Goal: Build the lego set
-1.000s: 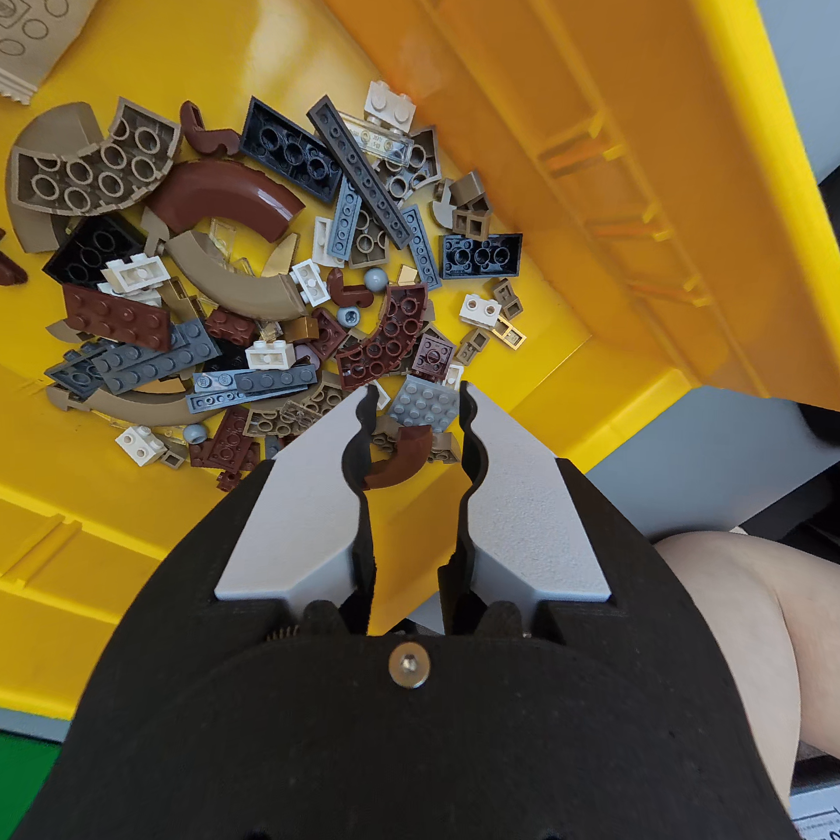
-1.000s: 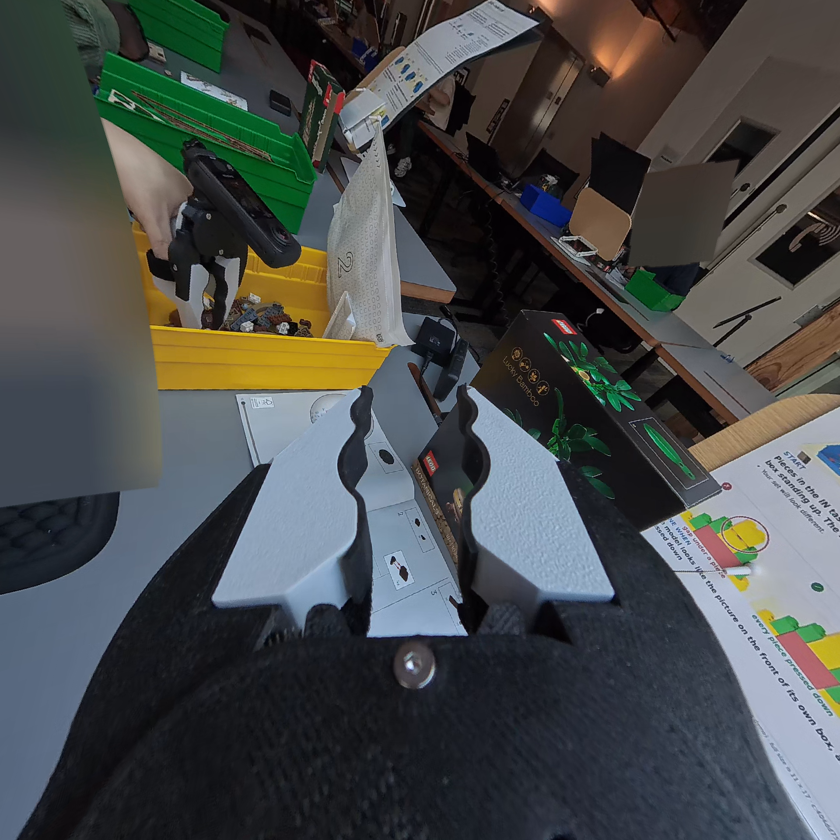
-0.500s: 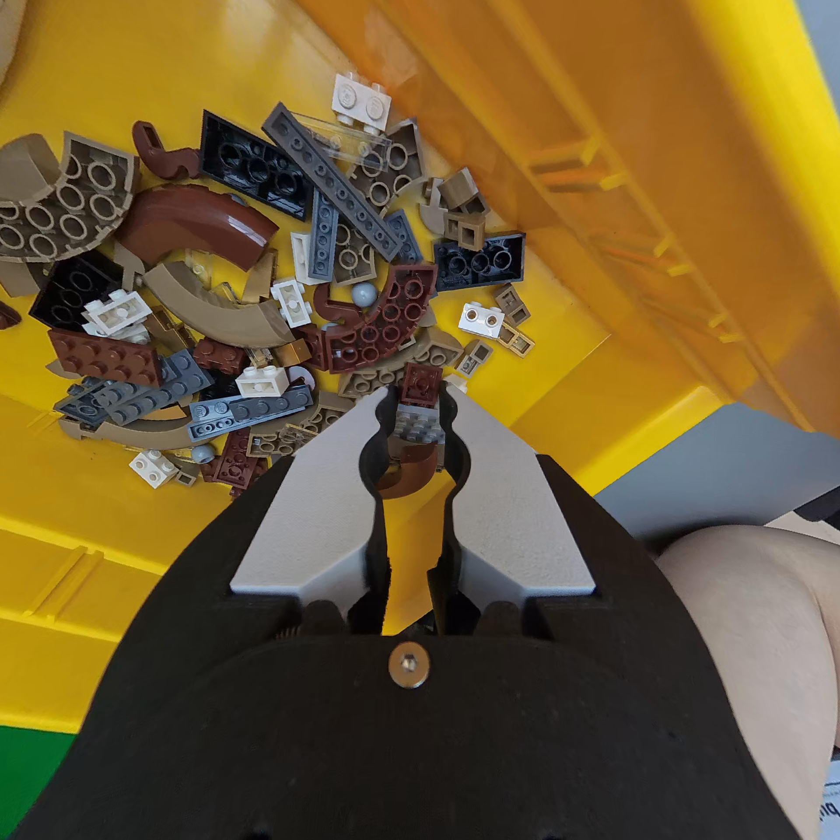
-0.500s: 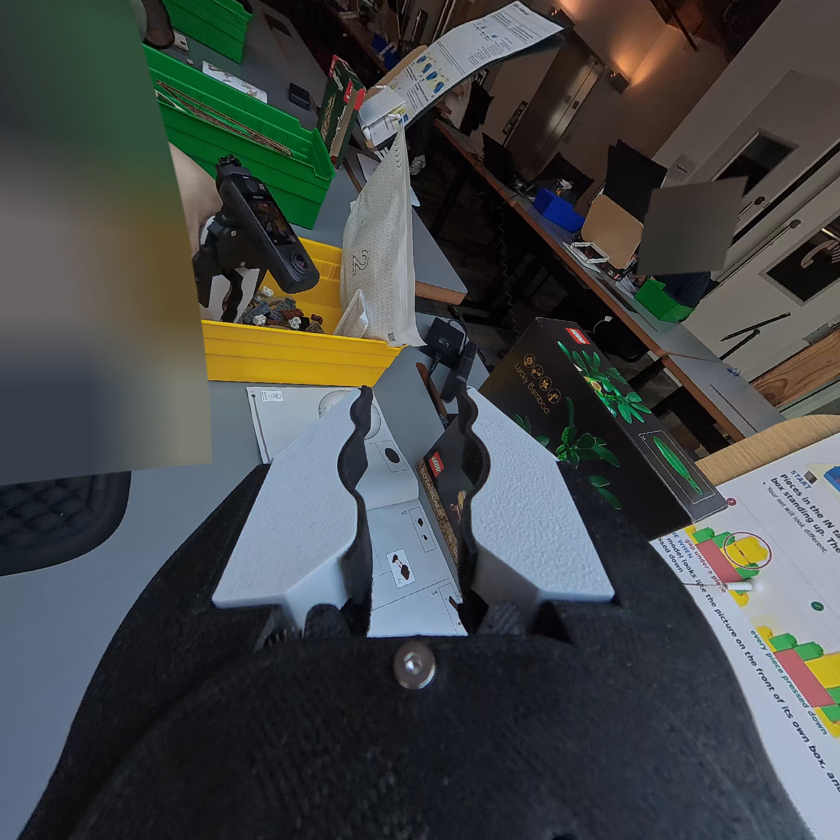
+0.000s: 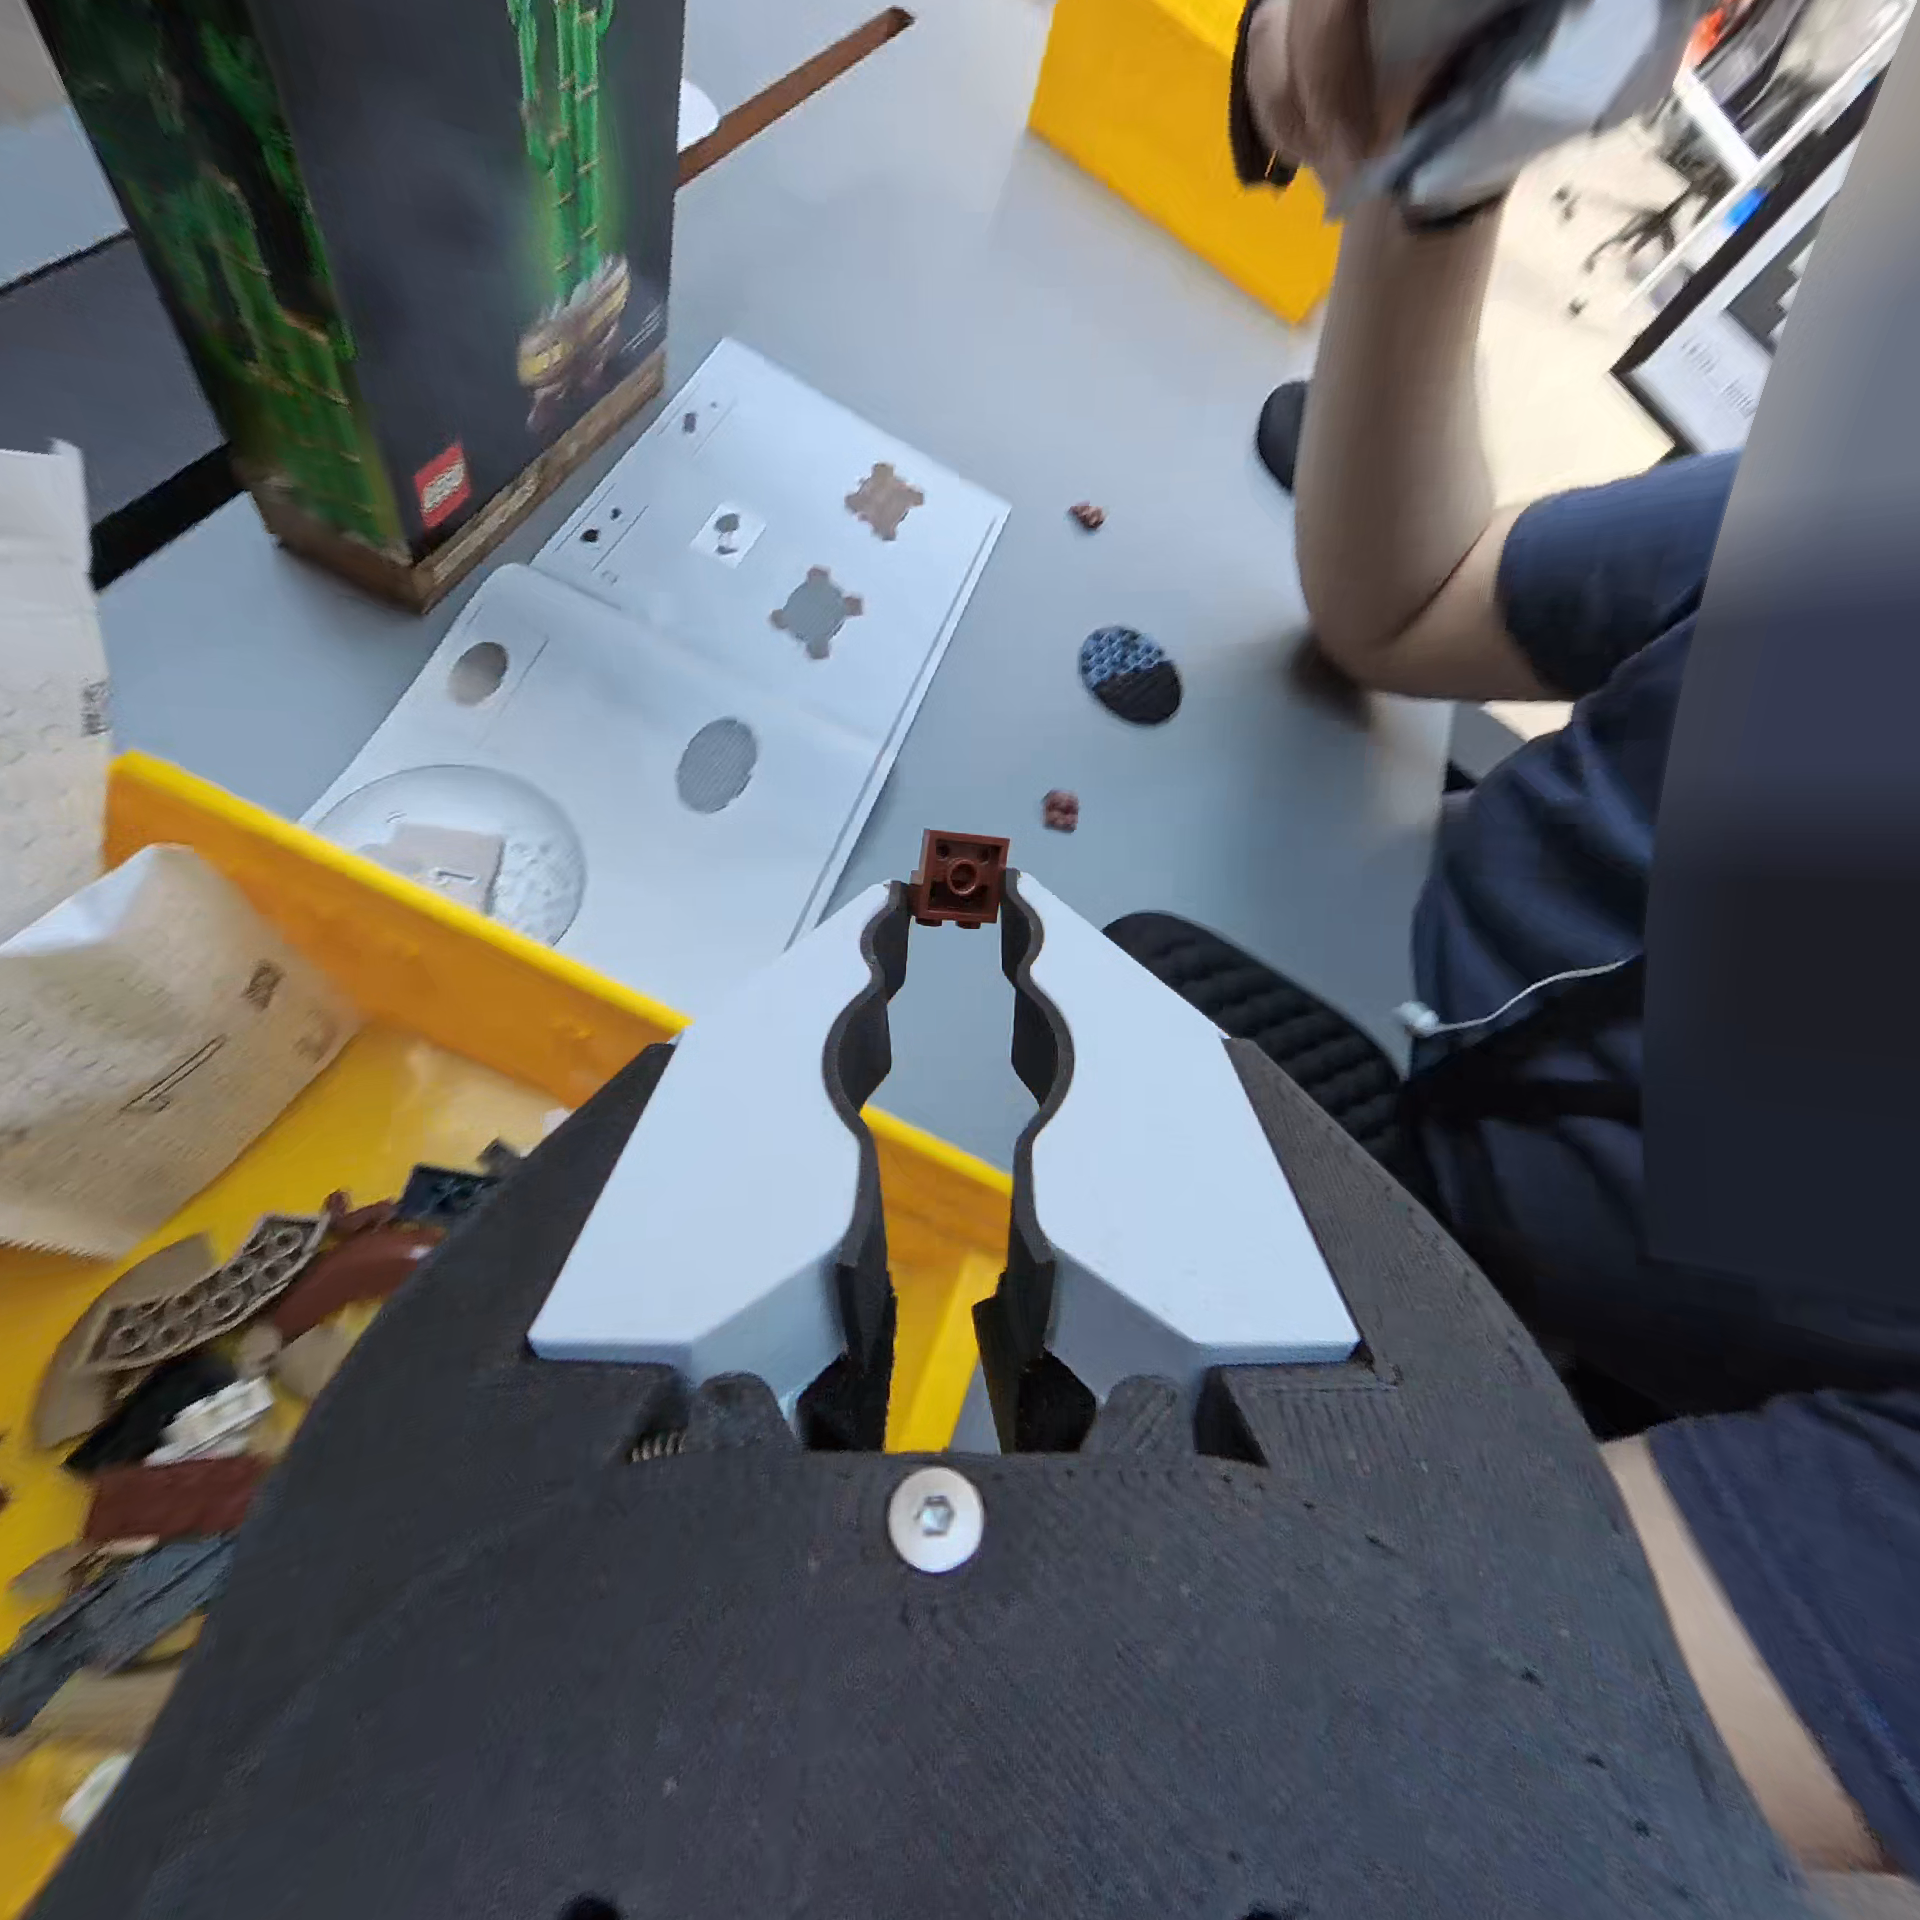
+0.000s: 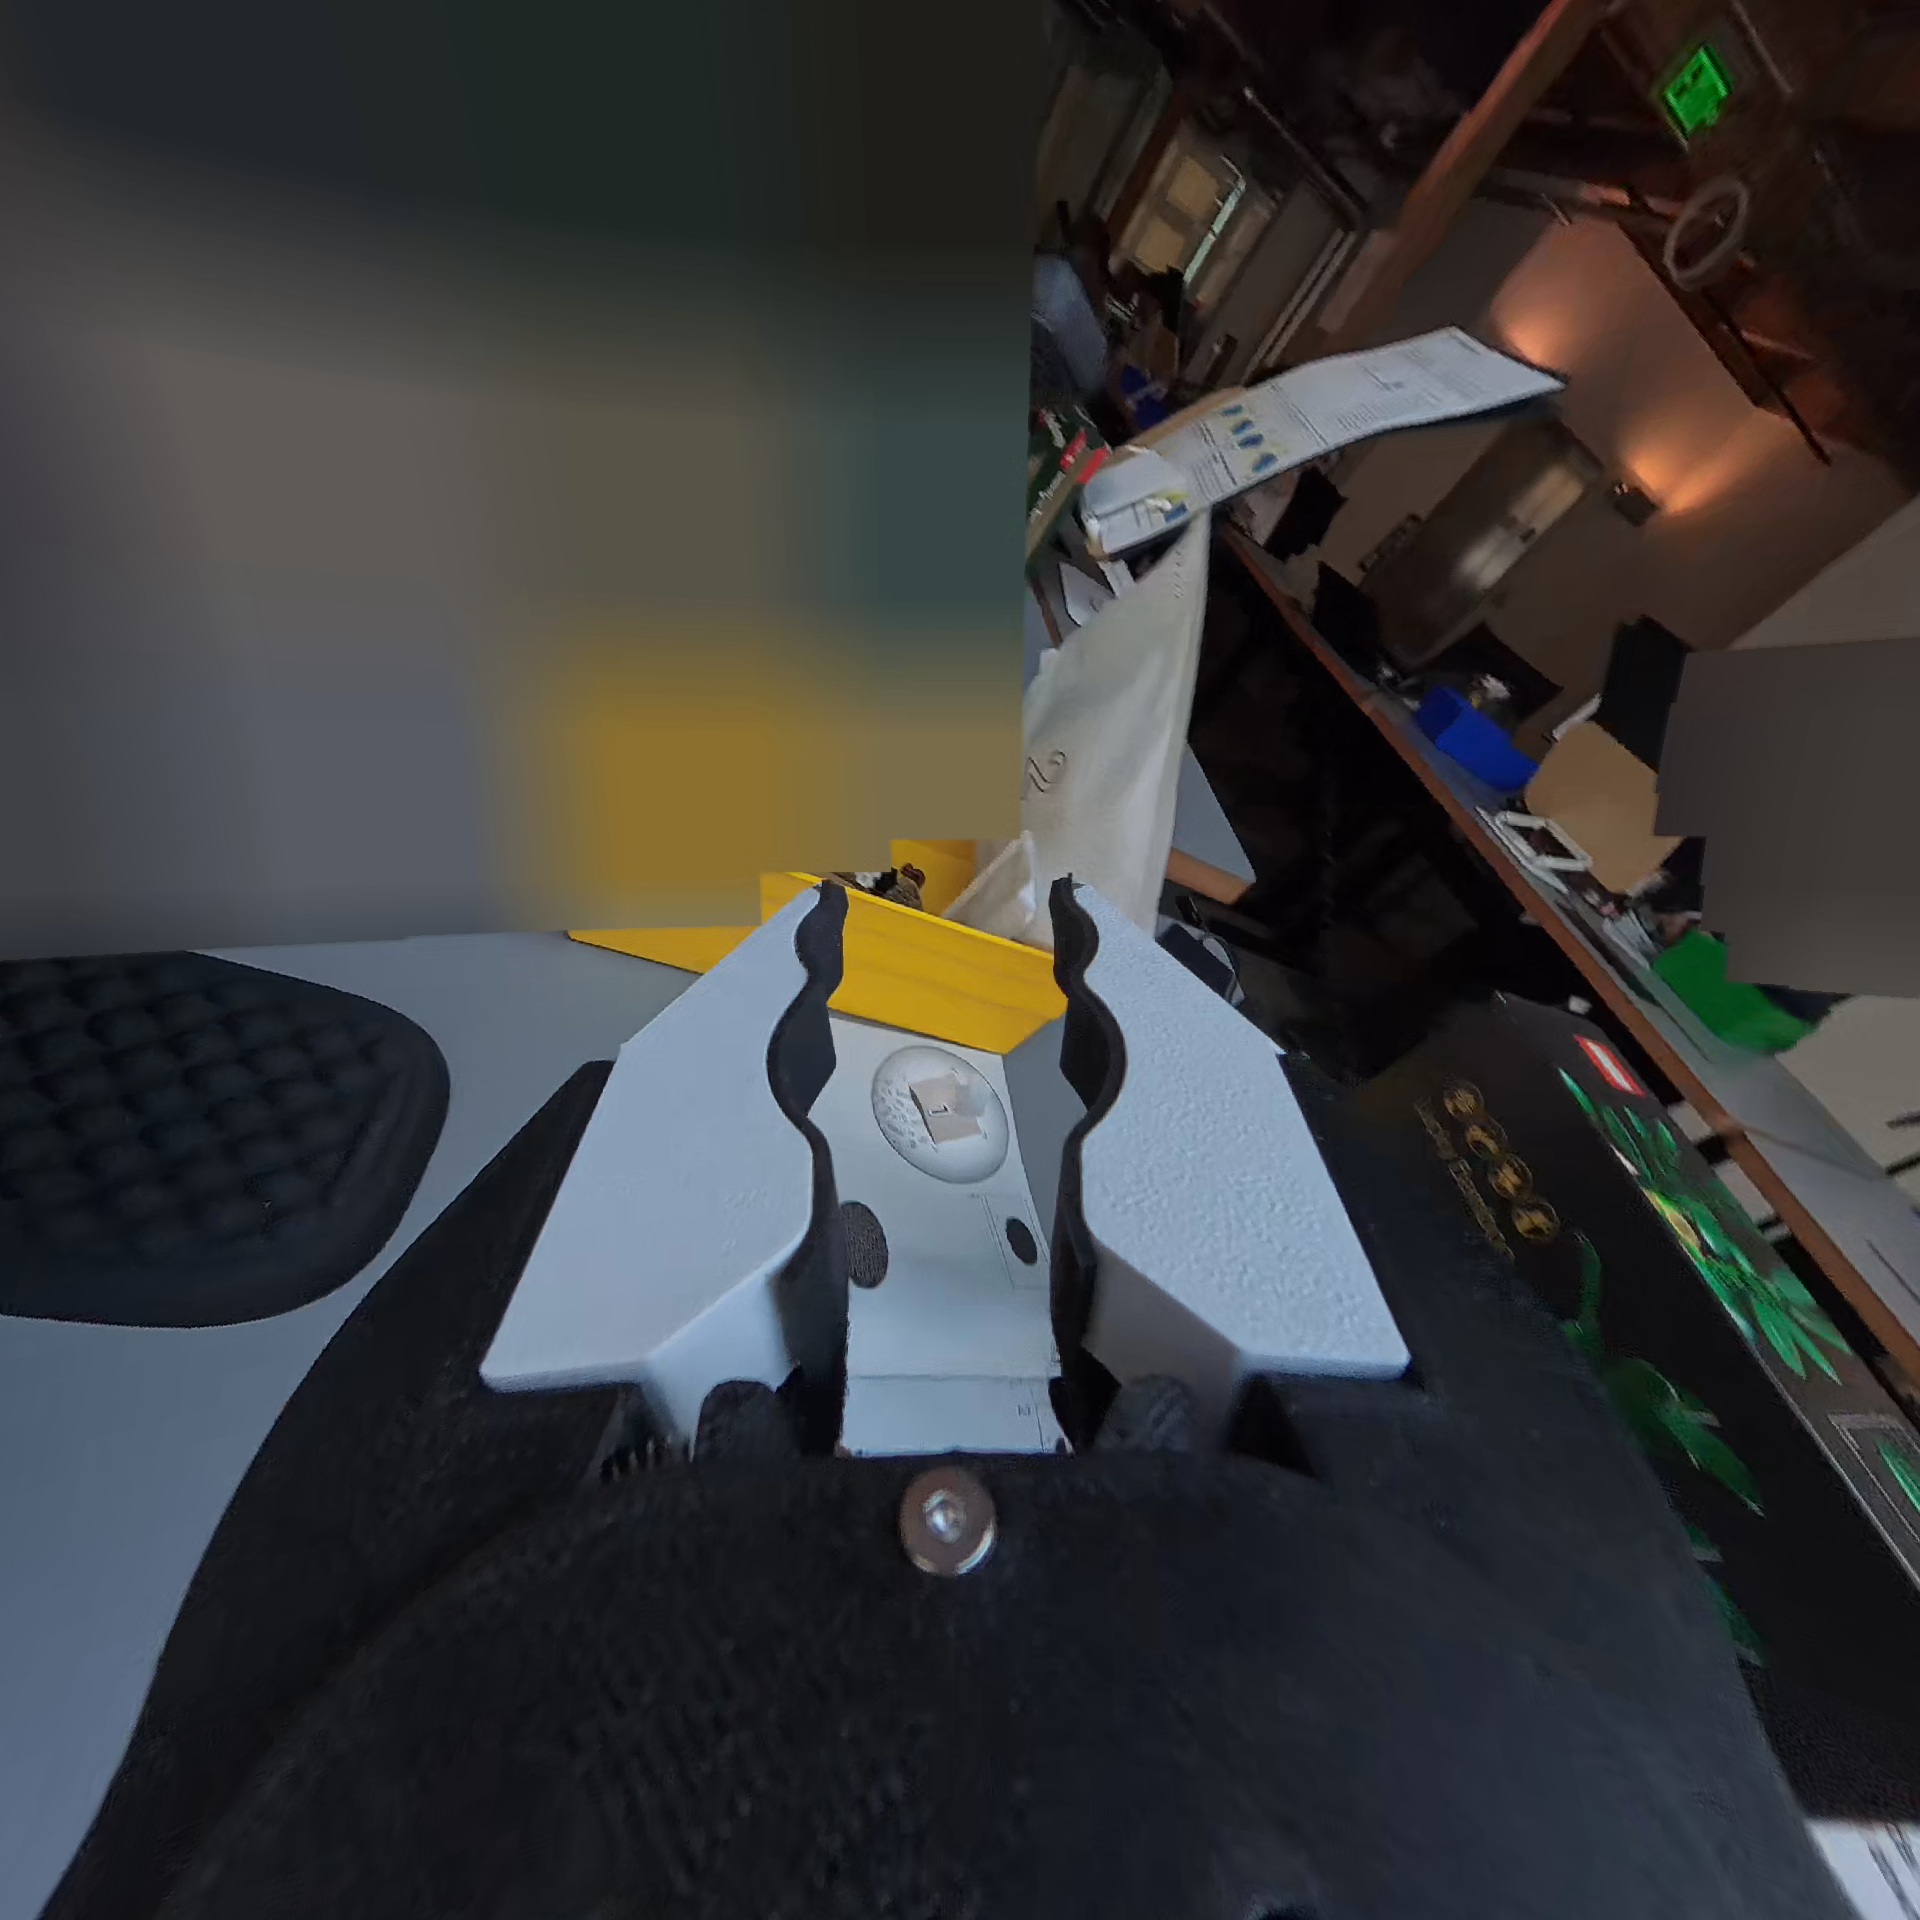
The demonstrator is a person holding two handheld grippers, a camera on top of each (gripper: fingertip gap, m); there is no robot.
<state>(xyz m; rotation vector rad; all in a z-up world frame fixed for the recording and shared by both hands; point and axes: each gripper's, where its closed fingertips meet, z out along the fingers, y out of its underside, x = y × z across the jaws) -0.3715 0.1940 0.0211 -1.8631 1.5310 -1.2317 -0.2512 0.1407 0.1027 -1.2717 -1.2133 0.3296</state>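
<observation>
My left gripper (image 5: 961,896) is shut on a small reddish-brown brick (image 5: 962,879), held at the fingertips above the grey table, past the rim of the yellow bin (image 5: 416,956). The bin holds several loose brown, tan, grey and black pieces (image 5: 187,1309). On the table lie a round dark studded plate (image 5: 1129,673) and two small brown pieces (image 5: 1061,810) (image 5: 1087,514). The open instruction booklet (image 5: 675,707) lies between them and the bin. My right gripper (image 6: 943,904) is open and empty, hovering over the booklet (image 6: 940,1226), pointing toward the yellow bin (image 6: 935,982).
The dark set box (image 5: 416,260) stands behind the booklet and shows lying at right in the right wrist view (image 6: 1621,1247). A white paper bag (image 5: 135,1039) lies in the bin. A person's arm (image 5: 1382,416) reaches over the table. A black textured pad (image 6: 187,1132) lies at left.
My left gripper closed on the reddish-brown brick in the pile, lifted it out of the bin and swung over the table. My right gripper moved lower over the booklet.
</observation>
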